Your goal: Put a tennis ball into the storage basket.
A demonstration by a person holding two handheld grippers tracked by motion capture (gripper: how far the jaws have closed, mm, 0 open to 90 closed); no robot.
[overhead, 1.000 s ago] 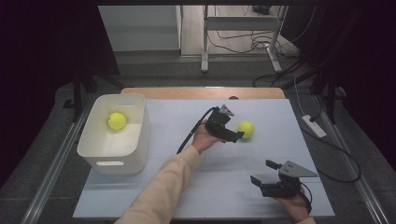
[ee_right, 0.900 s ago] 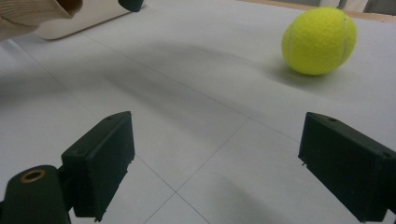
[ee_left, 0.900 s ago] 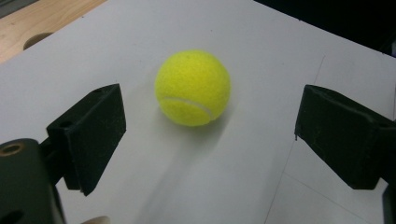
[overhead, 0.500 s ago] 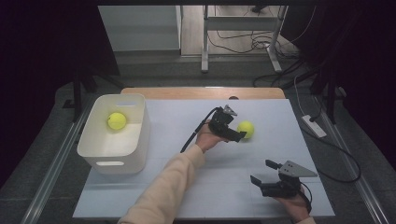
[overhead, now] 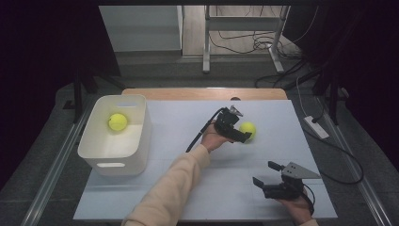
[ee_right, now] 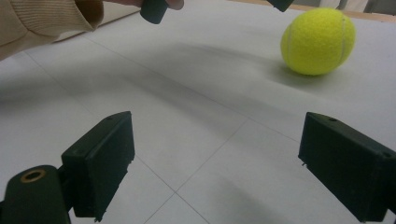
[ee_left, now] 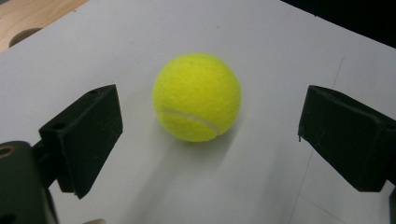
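A yellow tennis ball [overhead: 248,129] [ee_left: 196,97] lies on the white table top right of centre. My left gripper [overhead: 242,133] [ee_left: 212,122] is low over the table with the ball between its two jaws. Its jaws have just been opening and stand wide, with a clear gap to the ball on each side. A second tennis ball [overhead: 117,121] rests inside the white bin [overhead: 141,136] at the left. My right gripper [overhead: 266,173] [ee_right: 215,154] sits open near the front right edge with nothing between its jaws. It looks toward the loose ball [ee_right: 318,41].
The white sheet [overhead: 188,183] covers a wooden table whose far edge [overhead: 202,93] is bare. Cables and a power strip [overhead: 316,127] lie on the floor to the right. A sleeved forearm [overhead: 174,188] crosses the front middle of the table.
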